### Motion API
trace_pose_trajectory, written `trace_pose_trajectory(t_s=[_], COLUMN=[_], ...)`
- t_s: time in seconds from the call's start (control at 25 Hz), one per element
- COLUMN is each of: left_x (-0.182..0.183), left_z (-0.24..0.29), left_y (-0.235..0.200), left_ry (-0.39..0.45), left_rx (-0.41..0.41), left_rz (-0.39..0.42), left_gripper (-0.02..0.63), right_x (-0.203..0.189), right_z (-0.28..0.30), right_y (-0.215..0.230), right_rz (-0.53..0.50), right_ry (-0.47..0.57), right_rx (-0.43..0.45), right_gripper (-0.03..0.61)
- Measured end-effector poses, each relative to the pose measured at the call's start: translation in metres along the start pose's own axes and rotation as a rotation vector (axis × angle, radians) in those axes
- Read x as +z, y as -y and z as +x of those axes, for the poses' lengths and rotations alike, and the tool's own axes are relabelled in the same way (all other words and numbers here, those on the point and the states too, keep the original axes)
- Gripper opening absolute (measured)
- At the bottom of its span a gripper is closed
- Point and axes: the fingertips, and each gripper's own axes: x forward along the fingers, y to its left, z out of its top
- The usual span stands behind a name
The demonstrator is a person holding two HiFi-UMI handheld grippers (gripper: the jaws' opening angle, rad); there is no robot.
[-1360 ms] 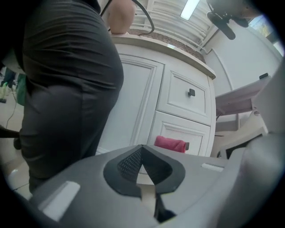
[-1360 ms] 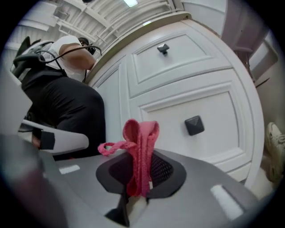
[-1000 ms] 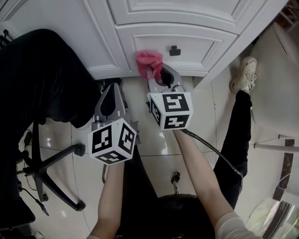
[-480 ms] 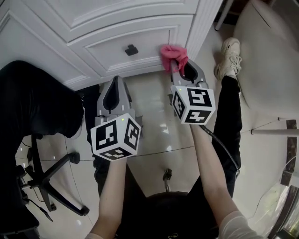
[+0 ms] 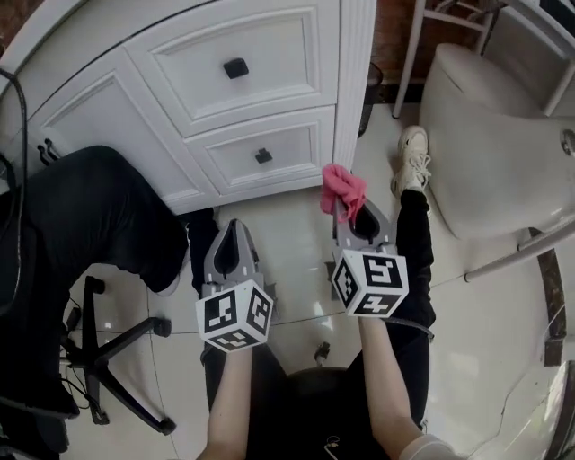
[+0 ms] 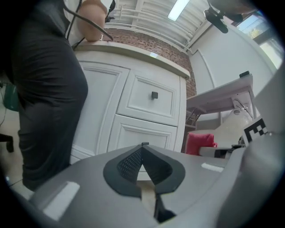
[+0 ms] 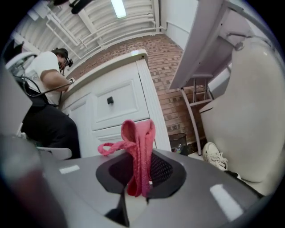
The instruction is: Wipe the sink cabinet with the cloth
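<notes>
The pink cloth (image 5: 344,188) (image 7: 138,151) is pinched in my right gripper (image 5: 351,211) (image 7: 139,189), which is shut on it and held off the white sink cabinet (image 5: 229,117) (image 7: 118,107), just in front of its right corner post. The cloth (image 6: 199,143) also shows at the right of the left gripper view. My left gripper (image 5: 230,254) (image 6: 143,178) is shut with nothing in it, low over the floor in front of the bottom drawer (image 5: 262,154) (image 6: 142,136). Each drawer has a small black knob (image 5: 236,67).
A second person in black (image 5: 81,243) sits on an office chair (image 5: 108,350) at the cabinet's left. A white toilet (image 5: 490,126) and a metal stool frame (image 5: 440,18) stand to the right. My shoe (image 5: 411,160) rests on the glossy tile floor (image 5: 296,260).
The right gripper with the cloth has drawn back from the cabinet's lower right front. The view has widened, and both drawers now show.
</notes>
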Motion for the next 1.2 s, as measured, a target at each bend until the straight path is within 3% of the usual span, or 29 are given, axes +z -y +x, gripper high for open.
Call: trace_pose_trajectory(t_s=[0.12, 0.24, 0.36, 0.48, 0.6, 1.2], left_x=[0.009, 0.032, 0.056, 0.070, 0.076, 0.088], left_z=[-0.056, -0.093, -0.110, -0.121, -0.130, -0.134], left_y=[0.015, 0.036, 0.051, 0.052, 0.042, 0.043], left_ry=[-0.026, 0.021, 0.087, 0.125, 0.134, 0.154], left_rx=[-0.031, -0.067, -0.108, -0.108, -0.083, -0.097], left_rz=[-0.010, 0.018, 0.045, 0.017, -0.036, -0.010], left_gripper=[0.014, 0.014, 0.014, 0.014, 0.014, 0.014], right_x=[-0.002, 0.001, 0.024, 0.040, 0.046, 0.063], right_z=[-0.076, -0.118, -0.122, -0.133, -0.141, -0.145], right_y=[-0.036, -0.067, -0.086, -0.098, -0.110, -0.125], right_rz=[0.070, 0.071, -0.018, 0.001, -0.017, -0.068], right_ry=[-0.051, -0.055, -0.027, 0.003, 0.015, 0.053], right_rx=[0.043, 0.114, 0.153, 0.174, 0.192, 0.219], right_gripper=[0.063, 0.063, 0.063, 0.063, 0.063, 0.061])
